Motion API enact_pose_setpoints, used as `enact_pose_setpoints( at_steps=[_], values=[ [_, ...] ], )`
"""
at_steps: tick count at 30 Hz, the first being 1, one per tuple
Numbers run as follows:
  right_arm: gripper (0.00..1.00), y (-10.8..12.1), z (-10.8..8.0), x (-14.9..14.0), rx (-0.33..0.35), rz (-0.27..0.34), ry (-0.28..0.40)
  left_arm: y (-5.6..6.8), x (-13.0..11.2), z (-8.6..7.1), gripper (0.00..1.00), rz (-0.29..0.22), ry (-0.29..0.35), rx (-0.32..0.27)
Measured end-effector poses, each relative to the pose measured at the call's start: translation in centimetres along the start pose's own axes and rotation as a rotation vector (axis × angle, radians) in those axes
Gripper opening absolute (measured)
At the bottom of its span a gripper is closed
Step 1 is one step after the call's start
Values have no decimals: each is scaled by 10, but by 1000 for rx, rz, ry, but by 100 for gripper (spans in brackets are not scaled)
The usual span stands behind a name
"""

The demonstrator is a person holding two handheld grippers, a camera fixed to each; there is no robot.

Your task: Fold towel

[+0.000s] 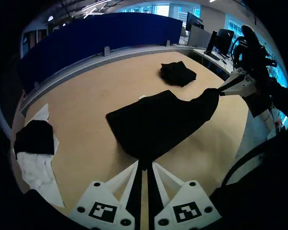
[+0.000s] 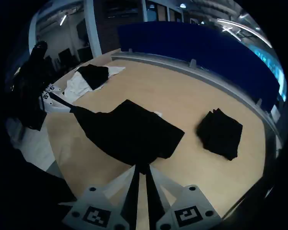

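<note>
**Left gripper view:** the left gripper (image 1: 144, 165) is clamping its jaws together on the near corner of the black towel (image 1: 159, 119), which is lying spread across the desk (image 1: 86, 99). Monitors (image 1: 220, 38) are standing beyond.

**Right gripper view:** the right gripper (image 2: 144, 168) is likewise pinching its own towel corner, and a folded black pile (image 2: 220, 132) is lying apart from the towel.

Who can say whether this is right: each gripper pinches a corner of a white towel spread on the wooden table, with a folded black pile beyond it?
The towel is black, not white; the left gripper view shows it. Otherwise right: left gripper and right gripper each pinch a corner, on the wooden table, the folded black pile beyond.
</note>
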State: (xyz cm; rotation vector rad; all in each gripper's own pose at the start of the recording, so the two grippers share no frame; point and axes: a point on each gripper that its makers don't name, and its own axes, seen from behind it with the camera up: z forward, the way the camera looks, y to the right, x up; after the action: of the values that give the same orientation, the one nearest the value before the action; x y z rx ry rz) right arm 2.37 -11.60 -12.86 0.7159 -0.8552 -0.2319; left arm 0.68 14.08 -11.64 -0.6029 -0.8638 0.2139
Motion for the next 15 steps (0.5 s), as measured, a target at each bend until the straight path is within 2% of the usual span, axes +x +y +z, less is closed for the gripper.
enact_pose_setpoints(
  at_steps=[9,15],
  values=[
    [11,0,3,-1,1,4,-11,-6,3,7,8,-10,-9,0],
    [11,9,9,2,-4,4,-24,-12,12,20,8,-9,-14,-6]
  ],
)
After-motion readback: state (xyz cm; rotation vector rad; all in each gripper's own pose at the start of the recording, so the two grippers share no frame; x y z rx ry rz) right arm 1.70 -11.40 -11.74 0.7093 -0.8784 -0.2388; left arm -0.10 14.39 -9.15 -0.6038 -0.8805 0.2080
